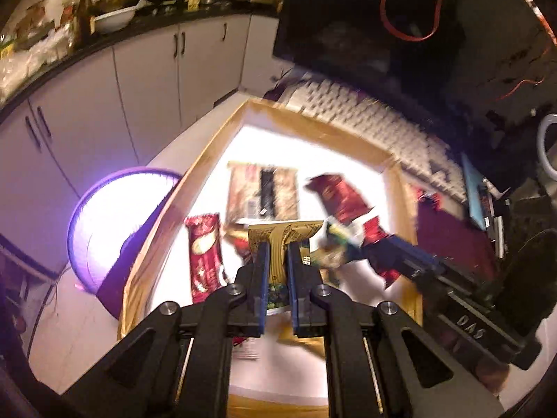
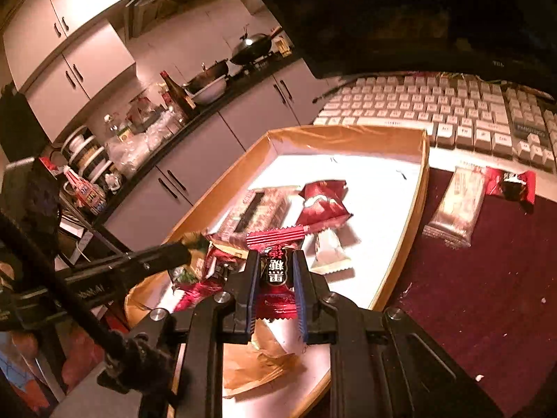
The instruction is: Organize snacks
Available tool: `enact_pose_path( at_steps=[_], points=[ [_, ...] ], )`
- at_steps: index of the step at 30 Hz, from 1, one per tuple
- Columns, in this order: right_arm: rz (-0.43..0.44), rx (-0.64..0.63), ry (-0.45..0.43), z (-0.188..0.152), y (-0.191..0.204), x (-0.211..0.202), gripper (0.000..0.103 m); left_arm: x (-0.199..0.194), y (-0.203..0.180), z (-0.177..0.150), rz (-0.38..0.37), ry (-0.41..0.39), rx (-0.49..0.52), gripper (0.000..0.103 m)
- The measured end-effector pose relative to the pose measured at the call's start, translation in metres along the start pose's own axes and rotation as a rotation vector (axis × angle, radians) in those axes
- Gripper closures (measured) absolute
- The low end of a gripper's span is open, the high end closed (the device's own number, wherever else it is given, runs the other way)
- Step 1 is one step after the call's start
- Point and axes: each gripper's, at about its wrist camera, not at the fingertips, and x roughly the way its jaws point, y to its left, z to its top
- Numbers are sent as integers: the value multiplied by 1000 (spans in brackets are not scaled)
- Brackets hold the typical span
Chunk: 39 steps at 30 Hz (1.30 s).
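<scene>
A shallow box with gold walls (image 1: 306,122) (image 2: 348,132) holds several snack packets. My left gripper (image 1: 278,247) is shut on a gold packet (image 1: 278,233) above the box's near part. My right gripper (image 2: 276,256) is shut on a red candy packet with white characters (image 2: 276,271), also over the box; it shows in the left wrist view (image 1: 376,254). In the box lie a brown packet (image 1: 261,191) (image 2: 257,209), a long red packet (image 1: 205,254) and a dark red pouch (image 1: 339,196) (image 2: 325,205). A white packet (image 2: 329,250) lies beside my right gripper.
A white keyboard (image 2: 435,111) lies behind the box. On the dark red mat (image 2: 487,278) to the right lie a pale wrapped bar (image 2: 456,205) and a small red candy (image 2: 515,184). A purple round bin (image 1: 115,226) stands left of the table. Kitchen cabinets (image 1: 146,69) behind.
</scene>
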Motion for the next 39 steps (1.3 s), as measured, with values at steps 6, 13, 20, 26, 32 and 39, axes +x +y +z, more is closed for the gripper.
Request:
enact_pose_path(
  at_steps=[6, 13, 20, 26, 32, 39],
  points=[
    [66, -1, -20, -8, 0, -8, 47, 14, 9, -10, 20, 45, -14, 80],
    [75, -36, -230, -45, -29, -110, 21, -14, -8, -16, 37, -80, 26, 32],
    [-290, 41, -341, -108, -124, -189, 14, -32, -36, -21, -38, -130, 56, 28],
    [-369, 91, -287, -116, -152, -180, 9, -31, -53, -21, -52, -117, 75, 28],
    [-464, 59, -209, -113, -151, -165, 9, -30, -55, -21, -49, -111, 75, 28],
    [-533, 48, -171, -114, -163, -165, 9, -29, -54, -22, -55, -105, 73, 28]
  ],
)
